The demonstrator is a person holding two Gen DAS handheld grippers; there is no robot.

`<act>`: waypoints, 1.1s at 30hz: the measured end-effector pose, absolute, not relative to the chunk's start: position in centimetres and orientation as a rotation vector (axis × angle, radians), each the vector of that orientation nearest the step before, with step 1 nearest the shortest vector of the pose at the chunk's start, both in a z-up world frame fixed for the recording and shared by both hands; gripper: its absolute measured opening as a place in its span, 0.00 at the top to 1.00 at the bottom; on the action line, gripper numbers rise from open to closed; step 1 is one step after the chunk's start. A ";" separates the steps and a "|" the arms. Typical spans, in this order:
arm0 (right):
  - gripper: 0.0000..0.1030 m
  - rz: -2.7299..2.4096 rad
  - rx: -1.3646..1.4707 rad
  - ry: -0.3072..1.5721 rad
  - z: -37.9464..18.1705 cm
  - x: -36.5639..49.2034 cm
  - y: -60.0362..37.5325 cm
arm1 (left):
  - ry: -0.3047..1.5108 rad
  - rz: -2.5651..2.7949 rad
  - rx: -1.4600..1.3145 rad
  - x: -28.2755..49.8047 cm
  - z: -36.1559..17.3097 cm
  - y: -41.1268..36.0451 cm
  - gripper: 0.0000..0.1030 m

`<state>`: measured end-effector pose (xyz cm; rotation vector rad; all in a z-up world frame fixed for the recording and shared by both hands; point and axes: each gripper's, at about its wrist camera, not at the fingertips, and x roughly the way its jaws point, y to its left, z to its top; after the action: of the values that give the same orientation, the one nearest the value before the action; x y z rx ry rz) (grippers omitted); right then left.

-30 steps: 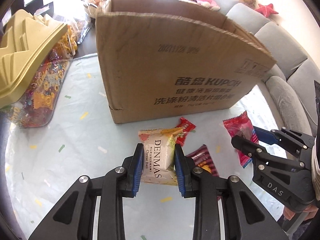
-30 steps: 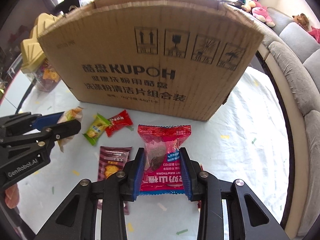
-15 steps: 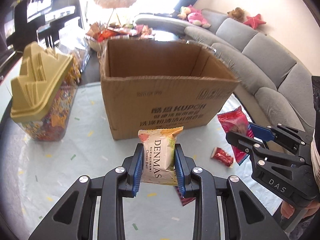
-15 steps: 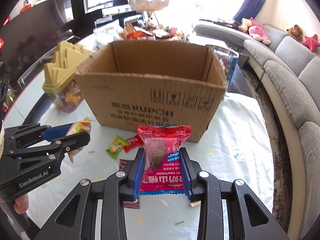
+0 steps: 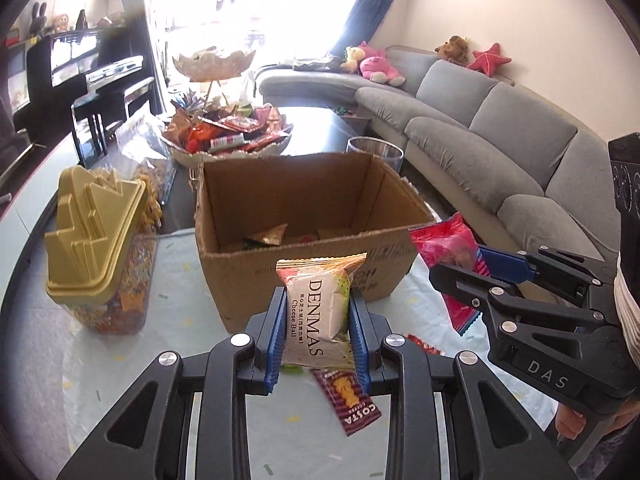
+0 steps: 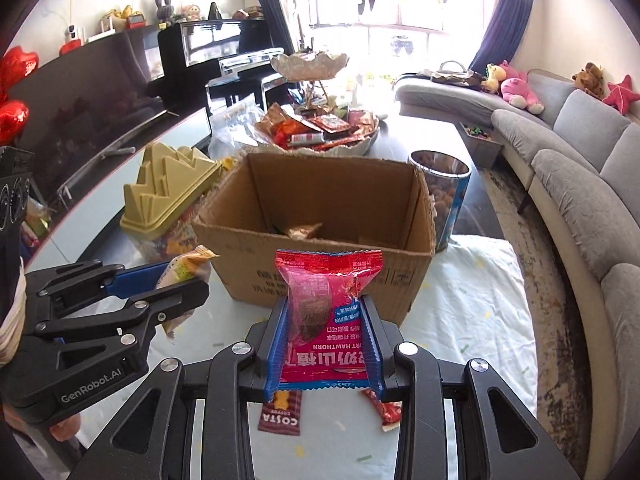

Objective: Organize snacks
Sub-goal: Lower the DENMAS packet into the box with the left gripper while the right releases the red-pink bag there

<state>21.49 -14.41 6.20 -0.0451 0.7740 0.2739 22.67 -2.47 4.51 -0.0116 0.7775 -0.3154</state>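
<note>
My left gripper [image 5: 318, 312] is shut on a white Denmas cheese ball packet [image 5: 320, 312], held above the table in front of the open cardboard box [image 5: 304, 272]. My right gripper [image 6: 325, 320] is shut on a red hawthorn snack packet [image 6: 326, 304], also raised before the box [image 6: 320, 276]. Each gripper shows in the other's view: the right one [image 5: 452, 268] with its red packet [image 5: 448, 248], the left one [image 6: 192, 280] with its white packet [image 6: 186, 270]. A few snacks lie in the box bottom. A Costa packet [image 5: 352, 400] and a small red packet [image 6: 384, 408] lie on the table below.
A jar with a gold lid [image 5: 96, 236] stands left of the box. Behind the box are a tiered dish of snacks [image 5: 228, 136] and a clear tub [image 6: 444, 200]. A grey sofa [image 5: 500, 152] runs along the right. The table wears a pale cloth [image 6: 472, 320].
Both grippers have risen with their packets, so the views now look over the box's rim into it. The loose snacks on the table have dropped lower in the frames.
</note>
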 end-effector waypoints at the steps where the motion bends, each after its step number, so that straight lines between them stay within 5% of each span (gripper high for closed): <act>1: 0.66 0.273 -0.045 0.768 6.4 21.6 -14.5 | 0.773 -0.315 -0.009 22.8 4.7 -2.5 0.72; 33: 0.66 0.287 -0.047 0.729 8.2 29.7 -14.4 | 0.768 -0.229 0.007 31.3 6.2 -1.8 0.71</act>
<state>29.72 -14.45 8.22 -0.0469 0.7286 0.2873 31.30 -1.83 6.22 0.0066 0.7683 -0.2292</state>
